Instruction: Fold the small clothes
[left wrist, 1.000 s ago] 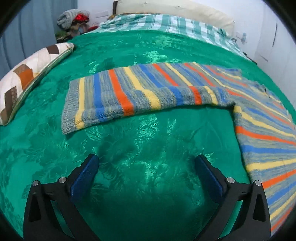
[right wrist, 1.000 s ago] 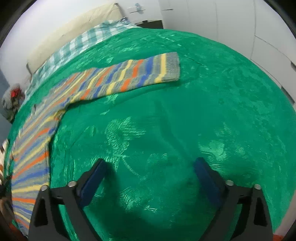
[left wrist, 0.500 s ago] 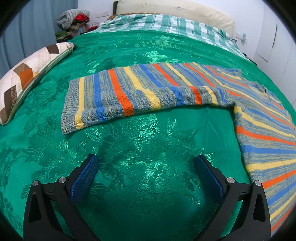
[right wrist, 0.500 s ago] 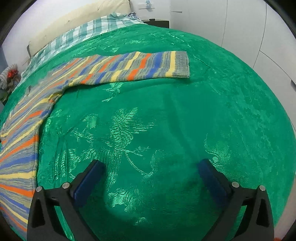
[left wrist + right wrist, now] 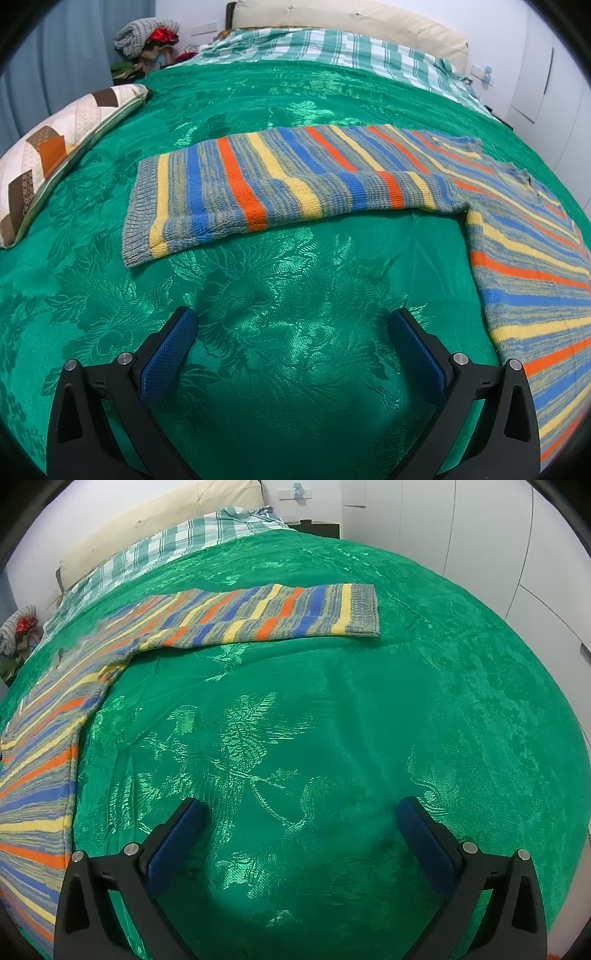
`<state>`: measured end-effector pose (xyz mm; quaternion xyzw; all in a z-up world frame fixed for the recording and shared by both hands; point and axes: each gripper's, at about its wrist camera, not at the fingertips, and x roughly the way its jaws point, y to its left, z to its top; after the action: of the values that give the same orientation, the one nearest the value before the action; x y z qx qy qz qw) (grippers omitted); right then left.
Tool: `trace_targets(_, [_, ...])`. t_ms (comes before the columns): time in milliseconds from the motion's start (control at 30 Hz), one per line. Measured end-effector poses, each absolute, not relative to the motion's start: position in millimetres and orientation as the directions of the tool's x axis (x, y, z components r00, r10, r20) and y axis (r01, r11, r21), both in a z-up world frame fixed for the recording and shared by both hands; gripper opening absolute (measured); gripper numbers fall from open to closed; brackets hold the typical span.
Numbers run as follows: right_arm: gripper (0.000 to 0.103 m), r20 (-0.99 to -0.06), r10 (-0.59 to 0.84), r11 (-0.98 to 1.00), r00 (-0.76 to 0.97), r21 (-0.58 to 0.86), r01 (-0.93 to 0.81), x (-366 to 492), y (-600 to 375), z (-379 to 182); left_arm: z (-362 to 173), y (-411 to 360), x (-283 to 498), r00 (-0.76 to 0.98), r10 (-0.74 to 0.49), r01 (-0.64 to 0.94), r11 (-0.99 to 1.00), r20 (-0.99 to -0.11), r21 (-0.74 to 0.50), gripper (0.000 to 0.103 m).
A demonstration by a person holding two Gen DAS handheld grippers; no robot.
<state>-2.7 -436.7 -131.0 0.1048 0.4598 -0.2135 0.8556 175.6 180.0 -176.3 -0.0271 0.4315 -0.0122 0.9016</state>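
Spreading flat across the green bedspread (image 5: 280, 110), the striped sweater (image 5: 295, 177) lies with one sleeve (image 5: 229, 195) reaching out in the left wrist view and the other sleeve (image 5: 280, 616) in the right. Over the last second the right view has swung level — its sleeve cuff now sits squarer and nearer — while the left view has barely shifted. Left tool (image 5: 293, 332) and right tool (image 5: 301, 821) both stand wide apart and empty, above bare bedspread. Judged from this, folding has not begun — sleeve grasps come next.

Green bedspread (image 5: 295, 280) carries striped sweater (image 5: 280, 184), patchwork pillow (image 5: 62, 147).
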Motion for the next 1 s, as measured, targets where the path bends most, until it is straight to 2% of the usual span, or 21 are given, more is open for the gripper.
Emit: trace_targets(1000, [0.103,-0.831,-0.272,0.889,0.485,-0.024,0.458,-2.8,-435.3,-129.9,-176.5,181.0,175.0,0.628,-0.045,-0.002,0.998,-0.777,-0.060,0.103])
